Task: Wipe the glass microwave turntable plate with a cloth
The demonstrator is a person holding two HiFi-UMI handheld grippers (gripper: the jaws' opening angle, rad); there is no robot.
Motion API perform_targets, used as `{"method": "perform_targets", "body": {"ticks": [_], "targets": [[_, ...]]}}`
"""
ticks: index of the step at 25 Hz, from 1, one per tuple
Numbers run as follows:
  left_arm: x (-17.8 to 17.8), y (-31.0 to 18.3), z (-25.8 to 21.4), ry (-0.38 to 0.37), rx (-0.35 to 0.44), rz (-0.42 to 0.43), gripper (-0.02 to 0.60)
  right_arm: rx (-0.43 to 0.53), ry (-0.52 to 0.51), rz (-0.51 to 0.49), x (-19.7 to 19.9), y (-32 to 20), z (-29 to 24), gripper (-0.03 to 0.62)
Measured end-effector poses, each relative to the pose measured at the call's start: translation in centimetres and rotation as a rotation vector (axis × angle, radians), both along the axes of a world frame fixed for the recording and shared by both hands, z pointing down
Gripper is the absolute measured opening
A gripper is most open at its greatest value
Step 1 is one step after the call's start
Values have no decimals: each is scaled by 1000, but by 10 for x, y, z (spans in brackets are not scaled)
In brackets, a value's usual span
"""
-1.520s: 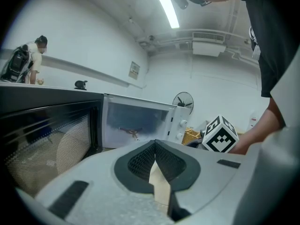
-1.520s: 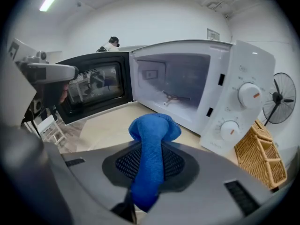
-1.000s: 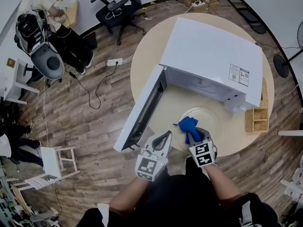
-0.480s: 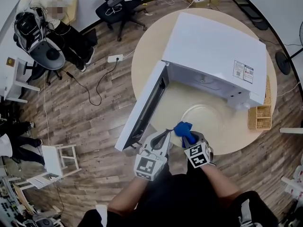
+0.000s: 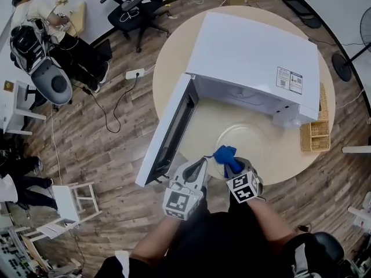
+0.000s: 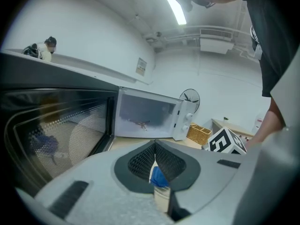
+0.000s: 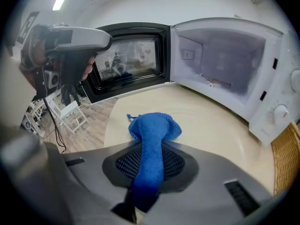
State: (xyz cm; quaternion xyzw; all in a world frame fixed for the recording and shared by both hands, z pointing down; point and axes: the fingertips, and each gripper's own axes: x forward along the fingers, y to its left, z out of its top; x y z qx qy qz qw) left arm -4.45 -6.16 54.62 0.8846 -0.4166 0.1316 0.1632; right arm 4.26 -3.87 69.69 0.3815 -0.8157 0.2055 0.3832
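While looking down from the head view, I see a round table (image 5: 174,74) carrying a white microwave (image 5: 255,51) with its door (image 5: 168,135) swung open. The glass turntable plate (image 5: 252,141) lies flat on the table in front of the oven. My right tongs (image 5: 233,165) are clenched on a blue cloth (image 5: 226,155), whose bunched end sits at the plate's near rim. My left tongs (image 5: 203,164) hang just beside it, off the glass.

From the left gripper view, my left tongs (image 6: 154,146) are pressed together on nothing; a sliver of the blue cloth (image 6: 158,176) shows beyond them. This view alone shows a wicker basket (image 6: 199,134) past the microwave (image 6: 150,118).

From the right gripper view, the cloth (image 7: 154,125) runs through my right tongs (image 7: 150,142) and fans out ahead onto the surface. The empty oven cavity (image 7: 225,55) shows here, but the clear plate is hard to make out; only the head view shows its outline.

I judge the plate is out and the cloth is on it, with most of the glass left to cover; no view shows how clean it is.
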Motion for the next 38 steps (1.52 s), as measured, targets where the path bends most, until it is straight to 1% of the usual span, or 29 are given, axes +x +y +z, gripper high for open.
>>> {"method": "perform_targets", "body": {"ticks": [10, 15, 18, 23, 26, 28, 30, 34, 38], "targets": [[34, -1, 4, -11, -13, 107, 6, -1, 56, 159, 65, 7, 1, 75], [57, -3, 4, -17, -10, 177, 6, 19, 112, 228, 99, 13, 1, 75], [69, -5, 2, -17, -6, 205, 6, 28, 153, 269, 122, 17, 1, 74], [90, -8, -4, -17, 8, 251, 6, 26, 163, 338, 149, 21, 1, 74], [96, -12, -6, -15, 15, 257, 6, 33, 147, 356, 153, 22, 2, 74], [96, -19, -10, -8, 22, 232, 6, 39, 119, 369, 152, 22, -1, 74], [92, -28, -15, 0, 31, 195, 6, 66, 77, 379, 151, 19, -12, 74], [86, -43, -26, 5, 60, 161, 6, 180, -23, 395, 147, 2, -57, 74], [86, -55, -43, 27, 89, 136, 6, 327, -124, 410, 145, -18, -124, 75]]}}
